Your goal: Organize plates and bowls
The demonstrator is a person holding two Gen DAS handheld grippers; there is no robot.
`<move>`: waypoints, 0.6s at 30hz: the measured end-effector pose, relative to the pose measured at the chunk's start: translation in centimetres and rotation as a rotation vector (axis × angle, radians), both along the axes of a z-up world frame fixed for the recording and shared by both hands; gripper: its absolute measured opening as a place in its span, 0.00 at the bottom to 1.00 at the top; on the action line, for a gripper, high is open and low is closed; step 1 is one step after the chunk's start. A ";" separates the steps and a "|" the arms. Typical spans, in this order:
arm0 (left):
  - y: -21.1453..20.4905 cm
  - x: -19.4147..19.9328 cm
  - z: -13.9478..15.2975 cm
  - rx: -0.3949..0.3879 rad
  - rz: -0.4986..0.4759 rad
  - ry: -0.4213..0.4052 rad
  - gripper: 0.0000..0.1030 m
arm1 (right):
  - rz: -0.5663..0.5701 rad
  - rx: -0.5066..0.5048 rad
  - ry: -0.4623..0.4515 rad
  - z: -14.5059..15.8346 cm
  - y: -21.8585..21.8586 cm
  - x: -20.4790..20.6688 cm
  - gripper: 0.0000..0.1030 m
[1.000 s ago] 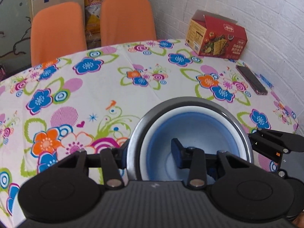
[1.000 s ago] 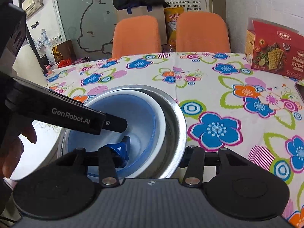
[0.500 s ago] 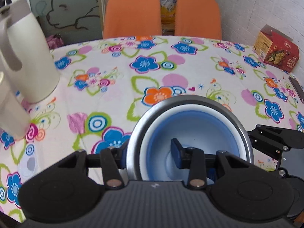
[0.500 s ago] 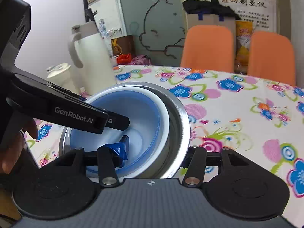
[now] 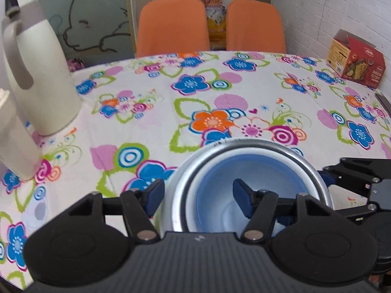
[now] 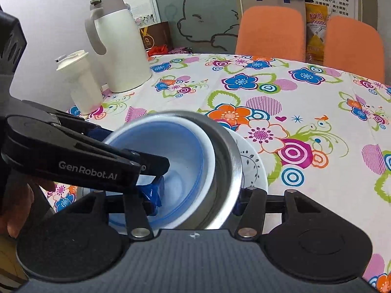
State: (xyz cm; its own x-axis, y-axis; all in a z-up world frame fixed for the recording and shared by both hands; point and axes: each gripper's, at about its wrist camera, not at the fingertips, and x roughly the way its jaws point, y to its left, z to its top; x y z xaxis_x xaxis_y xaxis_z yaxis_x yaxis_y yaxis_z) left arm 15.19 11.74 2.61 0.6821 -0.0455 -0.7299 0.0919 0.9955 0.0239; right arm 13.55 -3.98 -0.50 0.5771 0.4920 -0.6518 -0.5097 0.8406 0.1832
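Two grippers flank one nested stack: a steel bowl point(image 5: 246, 151) with a white bowl point(image 6: 207, 146) and a blue bowl point(image 5: 246, 180) set inside it. Left gripper point(image 5: 198, 200) straddles the stack's near-left rim, one finger outside the steel wall, one inside the blue bowl; fingers part-open, and contact with the rim is hard to confirm. Right gripper point(image 6: 198, 200) straddles the opposite rim the same way, inner finger in the blue bowl, outer finger beyond the steel wall; whether it actually pinches, cannot tell. From the right wrist view a patterned white plate point(image 6: 254, 168) shows under the stack, just past the right fingers, on the floral surface point(image 6: 305, 97).

Handling, judged: steel is stiff and slick, probably light; the white bowl looks ceramic, so chippable and heavier. Nested bowls can shift, so take hold at the rim, clamping all the walls together, opposite sides, kept level.

Look: brushed grey steel outer, glossy white rim, pale translucent-blue inner. Stack appears seated on the plate.
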 end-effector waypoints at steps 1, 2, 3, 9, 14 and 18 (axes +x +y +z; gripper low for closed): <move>0.1 -0.1 0.5 0.019 0.017 -0.024 0.63 | -0.019 -0.002 -0.006 0.1 -0.2 0.0 0.39; 0.2 -0.2 0.9 0.026 0.027 -0.042 0.63 | -0.029 -0.003 -0.013 0.3 -0.5 0.0 0.39; 0.5 -0.4 1.6 0.018 0.042 -0.064 0.63 | -0.038 -0.001 -0.022 0.5 -0.8 -0.1 0.39; -0.3 -1.2 4.6 -0.058 0.074 -0.169 0.67 | -0.149 0.059 -0.118 2.5 -3.4 -0.6 0.40; -3.8 -2.1 5.6 -0.099 0.070 -0.262 0.70 | -0.276 0.056 -0.151 3.0 -5.7 -0.1 0.41; -6.5 -3.0 5.6 -0.083 0.082 -0.302 0.76 | -0.426 0.032 -0.192 2.9 -7.8 -0.3 0.41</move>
State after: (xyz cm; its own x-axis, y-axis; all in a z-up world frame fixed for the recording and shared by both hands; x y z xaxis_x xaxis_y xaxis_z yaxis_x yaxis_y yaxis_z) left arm 12.23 5.20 8.21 0.8709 -0.0323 -0.4904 0.0127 0.9990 -0.0433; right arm 13.20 -11.83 2.44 0.8409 0.2030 -0.5016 -0.1473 0.9778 0.1488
